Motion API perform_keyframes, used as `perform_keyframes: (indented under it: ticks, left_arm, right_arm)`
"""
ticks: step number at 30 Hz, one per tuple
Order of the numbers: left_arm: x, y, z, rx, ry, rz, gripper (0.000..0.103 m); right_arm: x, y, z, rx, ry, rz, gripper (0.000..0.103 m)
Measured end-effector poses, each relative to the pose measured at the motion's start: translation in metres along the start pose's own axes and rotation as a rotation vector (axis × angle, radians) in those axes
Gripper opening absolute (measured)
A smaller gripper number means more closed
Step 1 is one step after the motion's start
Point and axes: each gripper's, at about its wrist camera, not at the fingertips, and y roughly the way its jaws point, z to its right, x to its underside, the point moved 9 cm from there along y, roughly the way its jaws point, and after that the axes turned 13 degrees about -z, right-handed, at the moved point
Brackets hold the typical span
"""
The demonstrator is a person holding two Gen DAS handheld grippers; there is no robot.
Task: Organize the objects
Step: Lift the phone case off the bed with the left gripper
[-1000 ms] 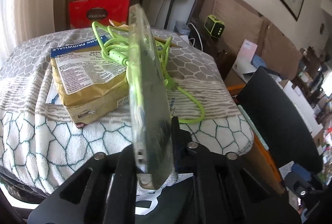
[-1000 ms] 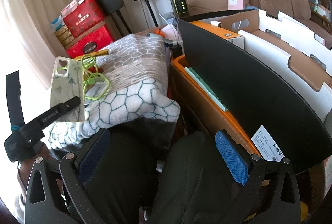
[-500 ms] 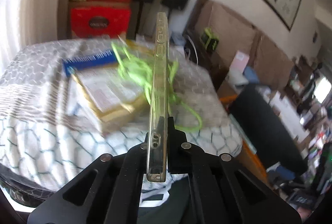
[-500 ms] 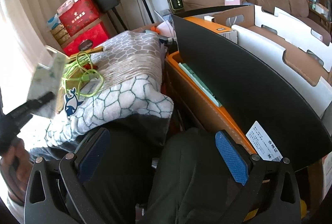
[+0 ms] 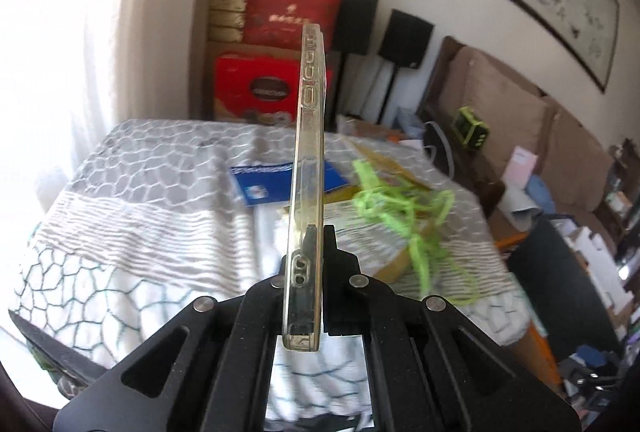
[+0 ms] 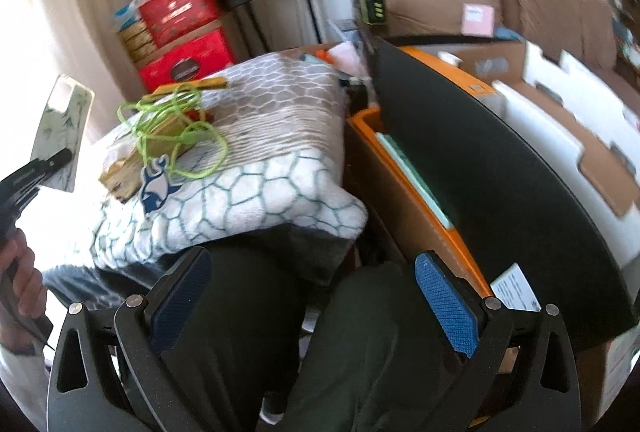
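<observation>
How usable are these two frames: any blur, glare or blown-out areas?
Left wrist view: window side blown out white, green cable smeared, phone case in the left gripper fairly sharp. Right wrist view: left edge overexposed, sofa side blurred, fisheye bending throughout.

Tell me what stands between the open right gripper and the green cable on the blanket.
Nothing visible blocks it. The right gripper hangs open over the person's dark trousers; the green cable lies exposed atop the gold package on the blanket.

Both grippers are built of black linkage plates fastened with silver screws. The right gripper (image 6: 310, 298) is fitted with blue ribbed pads (image 6: 446, 306). Dark green trousers (image 6: 372, 348) are worn.
</observation>
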Motion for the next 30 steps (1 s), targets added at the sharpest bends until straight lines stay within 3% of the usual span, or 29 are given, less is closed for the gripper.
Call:
perform_keyframes:
  ticks: [4,13,17,22,24,30]
  left_arm:
    - [0.009,0.011,-0.013,-0.027,-0.001,-0.025,0.001]
    - [0.020,0.020,-0.021,0.052,-0.005,-0.055,0.001]
    - [0.021,0.015,-0.014,0.153,0.017,-0.066,0.001]
    - [0.026,0.005,0.014,0.431,0.080,-0.187,0.001]
    - [0.030,0.001,0.021,0.508,0.093,-0.231,0.001]
    - [0.044,0.009,0.032,0.511,0.157,-0.317,0.001]
  right_arm:
    - [-0.006,0.009,-0.019,-0.004,-0.042,-0.010,0.102]
    - [-0.005,0.048,-0.060,-0.050,-0.105,-0.094,0.102]
    - [-0.010,0.052,-0.065,-0.055,-0.109,-0.096,0.102]
    - [-0.021,0.038,-0.062,-0.076,-0.102,-0.050,0.102]
    - [-0.026,0.031,-0.062,-0.100,-0.106,-0.017,0.102]
    - [-0.049,0.024,-0.079,-0.219,-0.155,0.017,0.102]
